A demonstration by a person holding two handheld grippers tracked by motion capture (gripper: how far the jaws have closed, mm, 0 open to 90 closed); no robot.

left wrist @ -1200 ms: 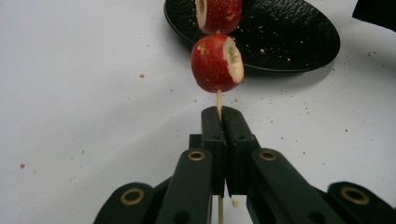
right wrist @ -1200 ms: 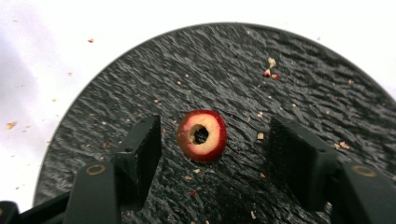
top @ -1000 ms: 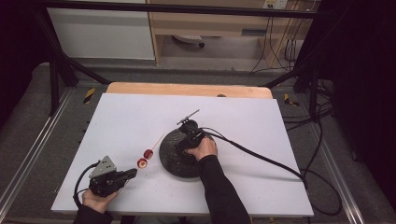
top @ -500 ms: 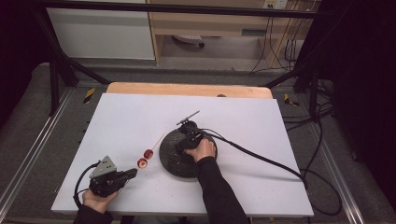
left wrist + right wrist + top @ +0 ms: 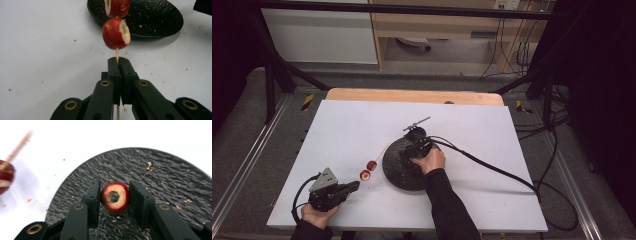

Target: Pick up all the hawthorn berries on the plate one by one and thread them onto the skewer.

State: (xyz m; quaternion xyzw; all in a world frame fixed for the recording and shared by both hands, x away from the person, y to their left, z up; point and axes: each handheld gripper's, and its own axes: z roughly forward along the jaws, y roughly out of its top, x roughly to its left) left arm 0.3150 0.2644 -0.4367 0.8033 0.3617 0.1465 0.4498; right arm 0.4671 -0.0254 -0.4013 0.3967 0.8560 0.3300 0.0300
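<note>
Right gripper view: cored red fruit [image 5: 115, 197] between parted jaws of right gripper [image 5: 115, 201], touching one, on black plate [image 5: 162, 180].

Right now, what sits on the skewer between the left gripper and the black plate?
In the high view, two red fruit pieces on the skewer separate left gripper from black plate.

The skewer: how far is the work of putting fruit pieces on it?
Two red fruit pieces already sit on the skewer, which the left gripper holds clamped. In hand: the right gripper has its jaws around a third cored piece on the black plate, one jaw touching, the other slightly apart. Left: gripping, lifting and threading it.
</note>
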